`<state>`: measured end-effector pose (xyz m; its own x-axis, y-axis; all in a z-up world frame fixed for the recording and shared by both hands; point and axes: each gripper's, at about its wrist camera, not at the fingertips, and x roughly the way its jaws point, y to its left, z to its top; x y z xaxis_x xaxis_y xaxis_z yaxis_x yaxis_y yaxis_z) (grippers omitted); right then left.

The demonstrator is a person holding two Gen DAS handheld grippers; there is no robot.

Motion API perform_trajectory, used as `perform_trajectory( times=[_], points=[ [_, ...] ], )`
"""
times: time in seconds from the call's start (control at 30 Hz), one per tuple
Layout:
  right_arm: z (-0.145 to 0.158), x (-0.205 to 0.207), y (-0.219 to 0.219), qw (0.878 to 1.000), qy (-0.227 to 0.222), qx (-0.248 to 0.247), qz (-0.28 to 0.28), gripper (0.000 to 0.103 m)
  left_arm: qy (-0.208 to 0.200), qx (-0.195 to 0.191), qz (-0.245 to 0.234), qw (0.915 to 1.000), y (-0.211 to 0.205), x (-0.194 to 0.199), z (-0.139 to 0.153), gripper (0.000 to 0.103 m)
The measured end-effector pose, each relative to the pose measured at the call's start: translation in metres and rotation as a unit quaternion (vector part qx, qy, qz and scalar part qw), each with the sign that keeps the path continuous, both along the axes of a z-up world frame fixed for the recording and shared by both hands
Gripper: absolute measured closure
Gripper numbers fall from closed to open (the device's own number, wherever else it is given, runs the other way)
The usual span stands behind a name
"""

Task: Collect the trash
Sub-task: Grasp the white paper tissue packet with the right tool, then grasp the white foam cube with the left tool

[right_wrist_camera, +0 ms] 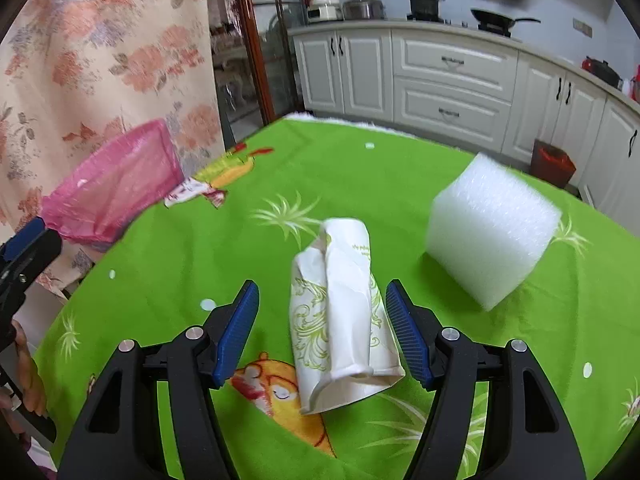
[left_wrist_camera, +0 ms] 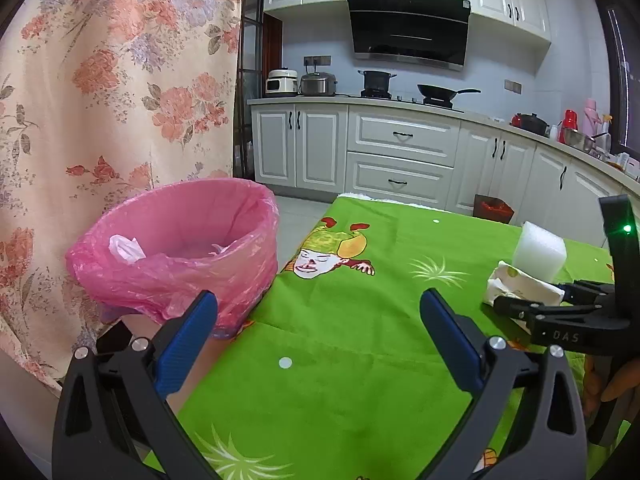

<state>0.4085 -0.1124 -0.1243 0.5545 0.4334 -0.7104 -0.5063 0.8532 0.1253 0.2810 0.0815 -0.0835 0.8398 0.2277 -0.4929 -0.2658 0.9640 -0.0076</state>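
A crushed white paper cup (right_wrist_camera: 340, 312) with green print lies on the green tablecloth (right_wrist_camera: 240, 248). My right gripper (right_wrist_camera: 323, 285) stands open around it, one blue pad on each side; the left pad is clearly apart from it and the right pad is close. A white foam block (right_wrist_camera: 492, 232) rests to the cup's right. In the left wrist view the cup (left_wrist_camera: 516, 280) and the foam block (left_wrist_camera: 540, 252) sit at the right. My left gripper (left_wrist_camera: 319, 296) hangs open over bare cloth with nothing between its fingers. A pink-lined bin (left_wrist_camera: 240, 216) stands to its left, holding white crumpled trash (left_wrist_camera: 126, 250).
A floral curtain (left_wrist_camera: 112, 80) hangs behind the bin at the table's left edge. White kitchen cabinets (left_wrist_camera: 400, 152) and a counter with pots line the far wall. A small red bin (right_wrist_camera: 552, 162) stands on the floor beyond the table. A hand (left_wrist_camera: 616, 384) holds the right gripper.
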Motion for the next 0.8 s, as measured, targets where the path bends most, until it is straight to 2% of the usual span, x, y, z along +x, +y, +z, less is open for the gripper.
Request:
perform_trajectory(
  times=[0.03, 0.1, 0.3, 0.5, 0.8],
  points=[
    [-0.001, 0.001, 0.0, 1.0, 0.003, -0.002, 0.0, 0.049, 0.002, 0.0, -0.002, 1.0, 0.0, 0.002, 0.0, 0.005],
    [-0.001, -0.001, 0.001, 1.0, 0.0, -0.009, 0.0, 0.068, 0.005, 0.002, -0.006, 1.0, -0.003, 0.004, 0.0, 0.005],
    [0.007, -0.025, -0.008, 0.999, -0.035, -0.007, 0.003, 0.08, 0.005, 0.009, -0.026, 0.9996, -0.02, 0.012, 0.004, 0.005],
    [0.016, -0.049, -0.046, 0.998, -0.052, 0.017, -0.032, 0.08, 0.013, 0.009, -0.063, 0.9979, -0.055, 0.028, 0.005, 0.005],
    [0.026, -0.068, -0.129, 0.988, -0.059, 0.069, -0.126, 0.08, 0.029, -0.008, -0.129, 0.9912, -0.125, 0.062, -0.003, 0.005]
  ],
)
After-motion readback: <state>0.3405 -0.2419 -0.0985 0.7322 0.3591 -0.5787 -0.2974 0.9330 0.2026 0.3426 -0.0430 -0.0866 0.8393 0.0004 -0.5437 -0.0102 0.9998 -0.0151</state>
